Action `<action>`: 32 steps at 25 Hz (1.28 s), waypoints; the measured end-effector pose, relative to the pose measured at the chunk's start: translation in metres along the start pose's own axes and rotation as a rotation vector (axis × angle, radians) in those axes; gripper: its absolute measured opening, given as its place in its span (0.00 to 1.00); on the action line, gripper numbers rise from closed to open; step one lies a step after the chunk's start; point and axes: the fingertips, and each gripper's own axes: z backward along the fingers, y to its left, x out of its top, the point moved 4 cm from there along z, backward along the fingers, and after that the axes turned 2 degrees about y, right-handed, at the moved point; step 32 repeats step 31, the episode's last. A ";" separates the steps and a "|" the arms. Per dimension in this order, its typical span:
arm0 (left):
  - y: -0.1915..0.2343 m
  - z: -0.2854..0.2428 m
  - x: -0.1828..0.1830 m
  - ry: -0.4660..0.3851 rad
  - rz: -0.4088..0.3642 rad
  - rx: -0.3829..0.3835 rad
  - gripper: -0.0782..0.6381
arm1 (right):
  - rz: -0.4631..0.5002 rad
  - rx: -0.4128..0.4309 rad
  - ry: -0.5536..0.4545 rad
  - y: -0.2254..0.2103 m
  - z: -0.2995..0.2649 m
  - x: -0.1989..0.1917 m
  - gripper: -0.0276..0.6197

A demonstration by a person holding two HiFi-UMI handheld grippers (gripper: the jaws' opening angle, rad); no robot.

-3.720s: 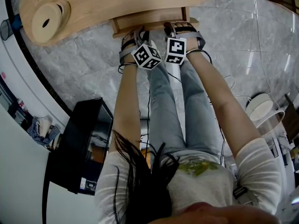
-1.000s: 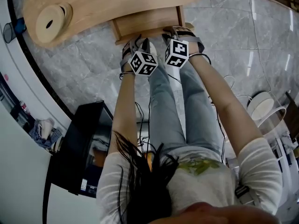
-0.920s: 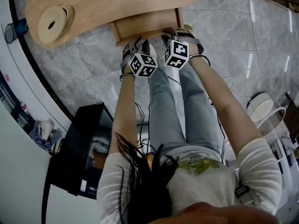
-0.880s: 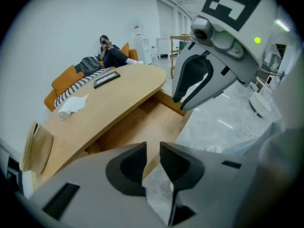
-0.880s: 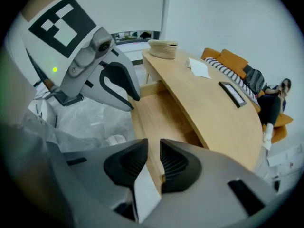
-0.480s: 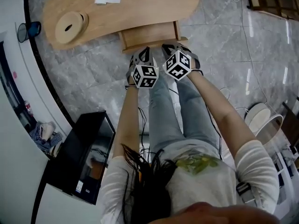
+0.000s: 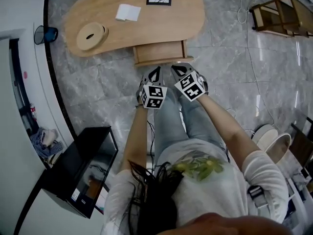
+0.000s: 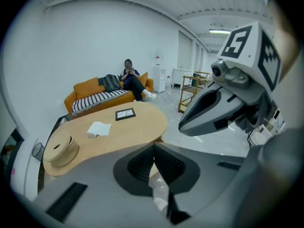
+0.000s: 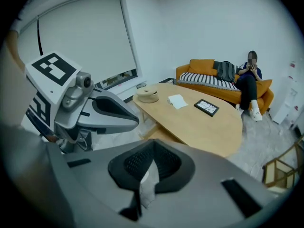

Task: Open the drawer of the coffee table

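Table point(image 7: 161, 23): light wood with a rounded, bean-shaped top; stands level on the grey marbled floor point(image 7: 98, 82).
Drawer point(image 7: 160, 52): the same light wood; a shallow rectangular box set under the table's near long edge, about midway along it.
Drawer state: open, drawn out from beneath the top so that its inside shows from above.
Drawer pose: level and square to the table's edge; the front panel, at the outer end, is slightly wider than the box.

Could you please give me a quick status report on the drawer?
Left gripper, right gripper: shut, empty. Light wooden coffee-table drawer: pulled out. Nothing blocking it.
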 end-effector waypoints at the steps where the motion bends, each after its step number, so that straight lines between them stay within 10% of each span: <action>1: -0.001 0.007 0.003 -0.006 0.015 0.003 0.13 | -0.003 0.004 -0.011 0.002 0.008 0.003 0.05; 8: -0.024 0.056 0.029 -0.066 0.084 -0.067 0.13 | -0.016 0.031 -0.088 0.022 0.066 0.026 0.05; 32: -0.089 0.148 0.091 -0.213 0.152 0.107 0.13 | 0.046 0.105 -0.233 0.038 0.186 0.032 0.05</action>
